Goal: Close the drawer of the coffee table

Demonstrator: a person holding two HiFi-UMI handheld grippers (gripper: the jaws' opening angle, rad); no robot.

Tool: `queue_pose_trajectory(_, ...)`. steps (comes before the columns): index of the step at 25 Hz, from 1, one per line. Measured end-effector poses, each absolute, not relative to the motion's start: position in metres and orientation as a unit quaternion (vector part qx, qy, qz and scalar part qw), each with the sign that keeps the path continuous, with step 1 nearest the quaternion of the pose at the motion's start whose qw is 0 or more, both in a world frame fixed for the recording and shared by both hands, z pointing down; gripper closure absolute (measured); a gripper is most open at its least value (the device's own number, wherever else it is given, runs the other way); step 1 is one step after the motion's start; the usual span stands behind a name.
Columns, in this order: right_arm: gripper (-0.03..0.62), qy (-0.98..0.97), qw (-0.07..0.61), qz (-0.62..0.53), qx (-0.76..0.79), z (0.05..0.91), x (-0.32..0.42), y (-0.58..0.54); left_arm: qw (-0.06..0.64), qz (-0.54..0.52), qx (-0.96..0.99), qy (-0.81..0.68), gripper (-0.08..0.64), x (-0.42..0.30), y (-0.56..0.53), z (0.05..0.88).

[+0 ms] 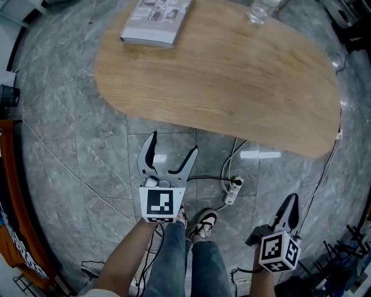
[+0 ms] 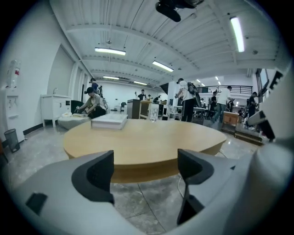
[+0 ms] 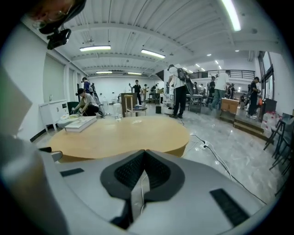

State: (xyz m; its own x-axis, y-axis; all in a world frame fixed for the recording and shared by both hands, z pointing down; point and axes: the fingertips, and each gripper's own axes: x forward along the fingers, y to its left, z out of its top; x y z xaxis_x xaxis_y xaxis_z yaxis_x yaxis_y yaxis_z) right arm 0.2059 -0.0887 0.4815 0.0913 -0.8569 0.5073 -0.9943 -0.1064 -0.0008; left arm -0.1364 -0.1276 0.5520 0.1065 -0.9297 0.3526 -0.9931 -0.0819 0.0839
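Observation:
The oval wooden coffee table point(image 1: 232, 75) fills the upper head view; its near edge shows no drawer standing out. In both gripper views the coffee table point(image 2: 142, 142) point(image 3: 119, 135) lies straight ahead. My left gripper point(image 1: 174, 143) hangs over the floor just short of the table's near edge, jaws apart with nothing between them. My right gripper point(image 1: 291, 200) is lower right, over the floor, its pads point(image 3: 154, 172) pressed together on nothing.
A book point(image 1: 156, 20) and a clear glass point(image 1: 261, 10) rest on the table's far side. A white power strip point(image 1: 233, 190) with cables lies on the grey tiled floor by the person's shoes point(image 1: 203, 223). People and furniture point(image 2: 193, 103) stand far behind.

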Motion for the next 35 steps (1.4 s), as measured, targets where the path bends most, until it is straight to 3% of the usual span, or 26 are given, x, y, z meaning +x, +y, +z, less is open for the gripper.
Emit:
queue_pose_trajectory(3,0.592,-0.669,0.162,0.177,0.703,0.435,0.209,-0.083,0.143,0.093,0.725,-0.667,0.160,-0.129,-0.105,0.484)
queue_pose_trajectory(13,0.592,-0.739,0.075,0.157,0.651,0.267,0.219,-0.058,0.149,0.050,0.672,-0.724,0.428,-0.118,-0.043,0.273)
queue_pose_trajectory(20,0.592,-0.768,0.020,0.124,0.629,0.150,0.240,-0.051,0.121,0.047,0.665,-0.735,0.546,-0.100,-0.003,0.154)
queue_pose_trajectory(27,0.592,-0.770,-0.013,0.081,0.632,0.063,0.276,-0.030,0.108,0.035,0.676,-0.728,0.565,-0.106,0.022,0.086)
queue_pose_trajectory(35,0.592,-0.760,-0.012,0.085,0.645,0.050,0.297,-0.009,0.100,0.008,0.688,-0.719,0.565,-0.123,0.013,0.051)
